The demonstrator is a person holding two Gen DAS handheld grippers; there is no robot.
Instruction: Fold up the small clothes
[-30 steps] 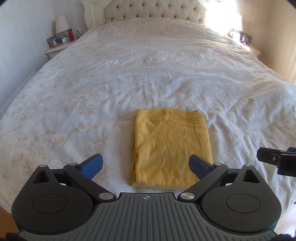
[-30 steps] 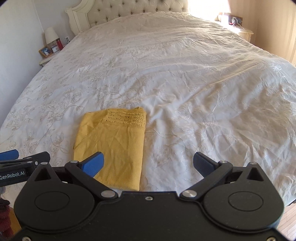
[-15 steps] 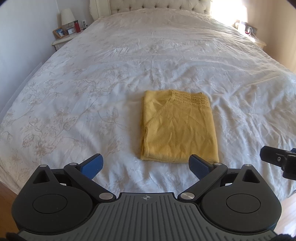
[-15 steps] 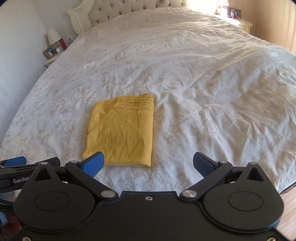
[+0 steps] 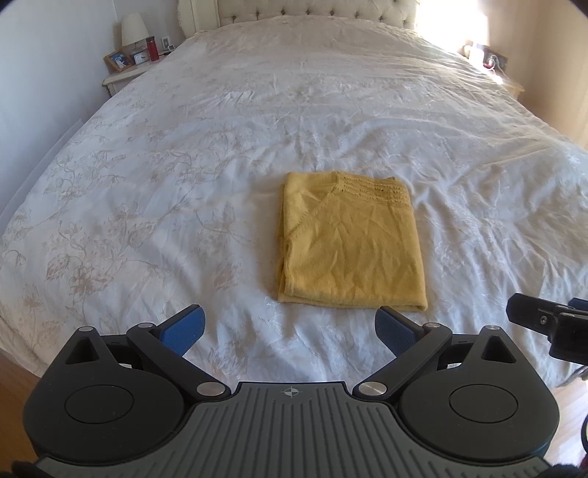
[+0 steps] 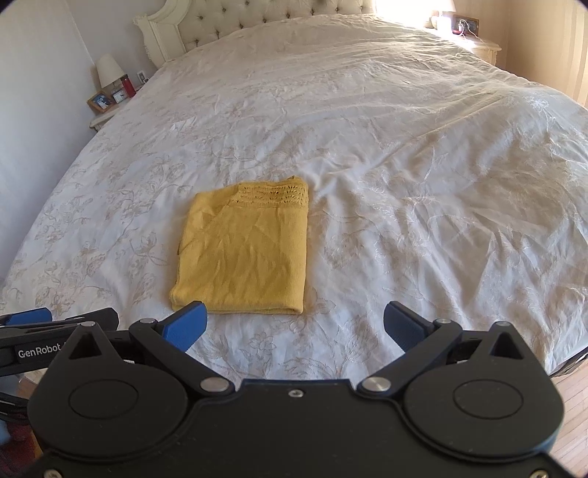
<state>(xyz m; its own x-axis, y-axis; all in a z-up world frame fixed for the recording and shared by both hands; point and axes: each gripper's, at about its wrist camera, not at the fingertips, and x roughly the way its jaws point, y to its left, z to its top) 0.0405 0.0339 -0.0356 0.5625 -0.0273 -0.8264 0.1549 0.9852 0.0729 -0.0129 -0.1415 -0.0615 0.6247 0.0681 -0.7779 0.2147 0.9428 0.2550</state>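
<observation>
A yellow knit garment (image 5: 351, 242) lies folded into a neat rectangle on the white floral bedspread (image 5: 147, 191), its lacy hem at the far end. The same yellow garment (image 6: 244, 250) sits left of centre in the right wrist view. My left gripper (image 5: 290, 329) is open and held back from the garment's near edge, nothing between its blue pads. My right gripper (image 6: 294, 325) is open too, near the foot of the bed, to the right of the garment. Each gripper shows at the edge of the other's view.
A tufted headboard (image 5: 312, 11) stands at the far end. A left nightstand (image 5: 125, 71) carries a lamp, a photo frame, a clock and a red bottle. A right nightstand (image 6: 477, 40) sits in bright sunlight. Wooden floor (image 6: 573, 415) shows below the bed's foot.
Both grippers have drawn back toward the foot of the bed and away from the folded garment, which now appears farther off. The garment itself has not moved.
</observation>
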